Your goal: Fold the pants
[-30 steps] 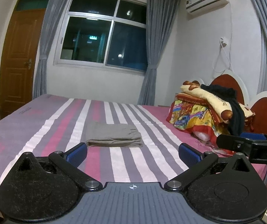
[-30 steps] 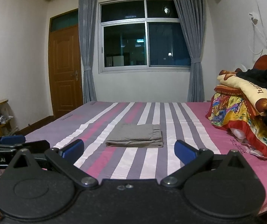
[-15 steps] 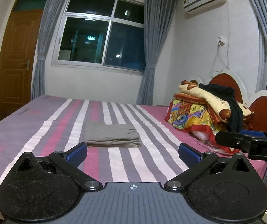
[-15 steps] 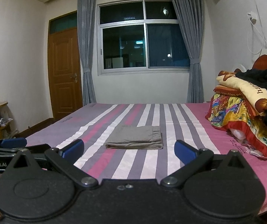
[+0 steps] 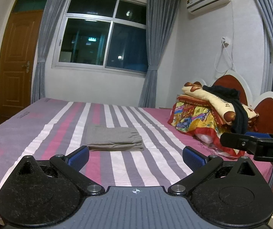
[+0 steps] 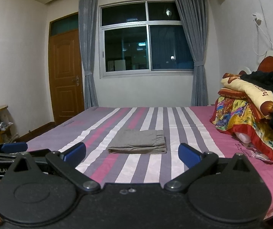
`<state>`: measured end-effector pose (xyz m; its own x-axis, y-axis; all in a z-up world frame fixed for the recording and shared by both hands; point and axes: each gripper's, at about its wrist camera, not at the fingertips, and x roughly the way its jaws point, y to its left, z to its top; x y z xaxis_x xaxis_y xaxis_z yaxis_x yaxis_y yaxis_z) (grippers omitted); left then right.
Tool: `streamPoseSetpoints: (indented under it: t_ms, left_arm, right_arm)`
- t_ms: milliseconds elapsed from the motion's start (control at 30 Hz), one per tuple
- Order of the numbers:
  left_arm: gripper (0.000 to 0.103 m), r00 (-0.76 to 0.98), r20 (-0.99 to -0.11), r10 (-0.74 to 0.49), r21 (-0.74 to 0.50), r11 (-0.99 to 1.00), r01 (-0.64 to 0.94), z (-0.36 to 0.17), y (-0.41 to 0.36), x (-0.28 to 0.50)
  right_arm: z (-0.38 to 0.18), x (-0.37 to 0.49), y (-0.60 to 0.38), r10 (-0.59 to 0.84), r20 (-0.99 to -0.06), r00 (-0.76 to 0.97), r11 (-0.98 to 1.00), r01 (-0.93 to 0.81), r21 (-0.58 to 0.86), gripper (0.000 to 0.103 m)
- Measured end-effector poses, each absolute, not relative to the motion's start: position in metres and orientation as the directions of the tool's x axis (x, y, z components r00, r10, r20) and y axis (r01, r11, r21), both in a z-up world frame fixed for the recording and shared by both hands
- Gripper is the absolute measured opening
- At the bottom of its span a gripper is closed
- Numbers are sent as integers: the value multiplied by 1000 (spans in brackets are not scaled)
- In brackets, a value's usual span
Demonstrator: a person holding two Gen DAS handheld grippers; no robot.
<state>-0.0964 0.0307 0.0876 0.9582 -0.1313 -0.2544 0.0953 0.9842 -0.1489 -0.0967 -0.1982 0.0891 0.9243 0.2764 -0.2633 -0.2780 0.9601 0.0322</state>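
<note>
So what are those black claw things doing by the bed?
A person holds a two-finger gripper in each hand. The left gripper and the right gripper are both open and empty, held above the near edge of the striped pink and purple bed. The grey pants lie on it folded into a neat flat rectangle, and nothing touches them. The folding looks finished.

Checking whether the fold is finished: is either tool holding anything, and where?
Nothing held. Left tool and right tool are open, away from the folded grey pants.
</note>
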Motion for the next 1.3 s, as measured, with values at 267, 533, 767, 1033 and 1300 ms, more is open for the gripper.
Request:
streamPoseSetpoints:
  t_ms: [267, 533, 767, 1033, 1300]
  left_arm:
    - [103, 959, -251, -133, -150, 984, 97, 89, 30, -97]
    - [103, 959, -247, -136, -150, 984, 101, 92, 31, -97]
    - [103, 960, -245, -135, -149, 984, 100, 92, 32, -97]
    - [103, 960, -245, -136, -149, 984, 101, 92, 31, -97]
    - [103, 959, -245, -141, -151, 983, 106, 93, 31, -97]
  right_arm:
    - [89, -97, -197, 275, -263, 925, 961, -276, 33, 103]
    - [91, -98, -198, 274, -259, 926, 961, -275, 32, 103]
    - [91, -98, -197, 273, -259, 926, 961, -275, 30, 103]
    - [92, -97, -199, 273, -254, 928, 961, -276, 24, 103]
    - [92, -97, -203, 272, -253, 928, 961, -276, 21, 103]
